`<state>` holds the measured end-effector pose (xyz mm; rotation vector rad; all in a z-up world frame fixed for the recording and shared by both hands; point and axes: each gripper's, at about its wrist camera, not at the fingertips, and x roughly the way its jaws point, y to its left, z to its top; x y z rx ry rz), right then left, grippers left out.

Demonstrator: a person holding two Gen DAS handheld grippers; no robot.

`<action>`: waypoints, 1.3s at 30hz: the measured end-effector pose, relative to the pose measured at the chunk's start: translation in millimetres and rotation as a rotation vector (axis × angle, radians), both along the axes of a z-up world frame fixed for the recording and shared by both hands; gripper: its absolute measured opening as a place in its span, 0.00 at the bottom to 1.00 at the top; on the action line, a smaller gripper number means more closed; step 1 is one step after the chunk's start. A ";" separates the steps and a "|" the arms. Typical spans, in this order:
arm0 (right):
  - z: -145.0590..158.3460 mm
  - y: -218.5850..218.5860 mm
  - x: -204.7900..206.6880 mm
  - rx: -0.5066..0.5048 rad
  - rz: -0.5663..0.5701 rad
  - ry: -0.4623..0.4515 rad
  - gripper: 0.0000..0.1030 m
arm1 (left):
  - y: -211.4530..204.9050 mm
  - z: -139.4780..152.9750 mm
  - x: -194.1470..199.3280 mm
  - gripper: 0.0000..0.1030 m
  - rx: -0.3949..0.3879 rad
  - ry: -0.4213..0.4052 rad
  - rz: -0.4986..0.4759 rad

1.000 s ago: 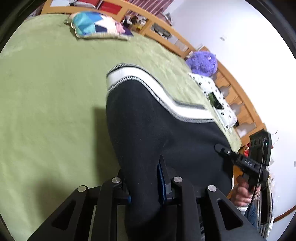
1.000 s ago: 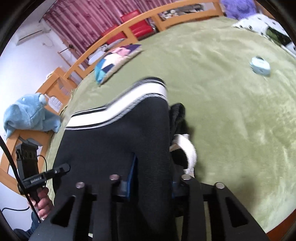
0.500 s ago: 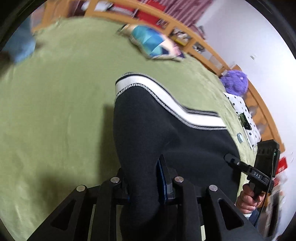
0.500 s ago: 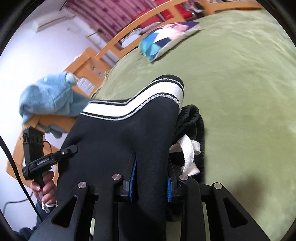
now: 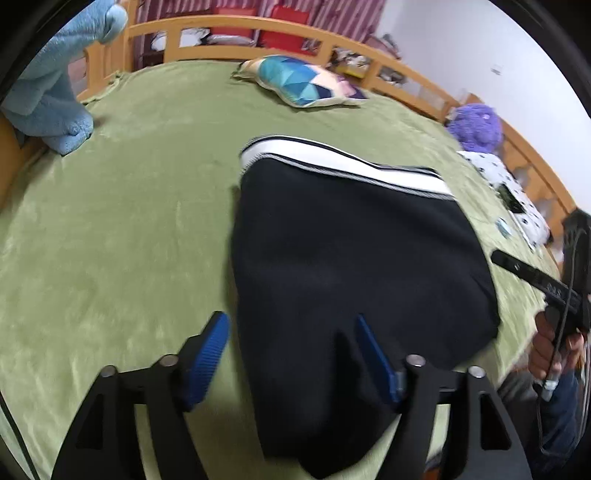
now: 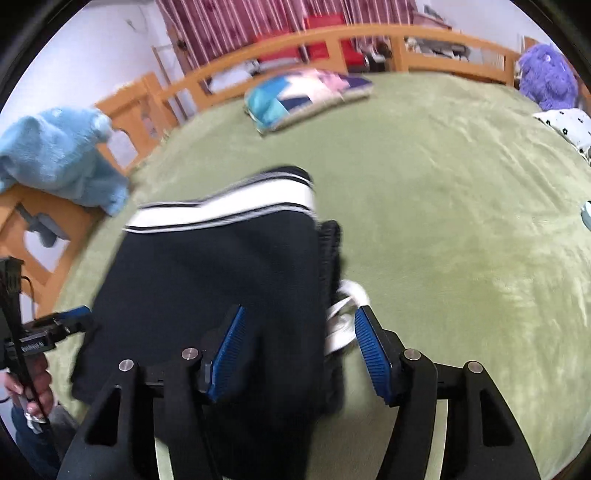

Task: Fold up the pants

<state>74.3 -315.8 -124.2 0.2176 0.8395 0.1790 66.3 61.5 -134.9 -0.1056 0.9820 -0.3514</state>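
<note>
Black pants (image 5: 354,258) with a white striped band lie folded on the green bed cover; they also show in the right wrist view (image 6: 221,273). My left gripper (image 5: 291,325) is open, its blue pads astride the near left edge of the fabric. My right gripper (image 6: 299,317) is open over the near right edge, beside a white drawstring (image 6: 349,306). Each gripper shows in the other's view, the right one (image 5: 532,277) at the right and the left one (image 6: 55,325) at the left.
The green bed cover (image 5: 110,229) is ringed by a wooden rail (image 5: 229,29). A patchwork pillow (image 5: 303,81) lies at the far side, a blue plush (image 5: 48,96) at the left, a purple plush (image 5: 476,125) and a spotted white cloth (image 5: 506,184) at the right.
Both grippers have opened and let go of the pants, which now lie flat on the bed. Both cameras have swung toward the far rail.
</note>
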 end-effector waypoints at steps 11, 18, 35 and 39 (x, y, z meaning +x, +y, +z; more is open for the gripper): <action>-40.1 19.4 -37.6 -0.011 0.005 0.051 0.60 | -18.5 -42.1 -74.3 0.72 0.129 -0.025 -0.031; -50.1 11.6 -50.8 0.065 -0.027 0.081 0.60 | -21.8 -51.2 -58.5 0.15 0.311 -0.103 0.132; -18.0 10.4 -61.6 0.054 -0.042 -0.068 0.57 | 40.9 -3.6 -78.5 0.43 -0.031 -0.068 0.101; -40.2 24.7 -44.2 -0.025 -0.045 -0.010 0.41 | 31.2 4.0 -53.0 0.42 -0.065 -0.093 0.124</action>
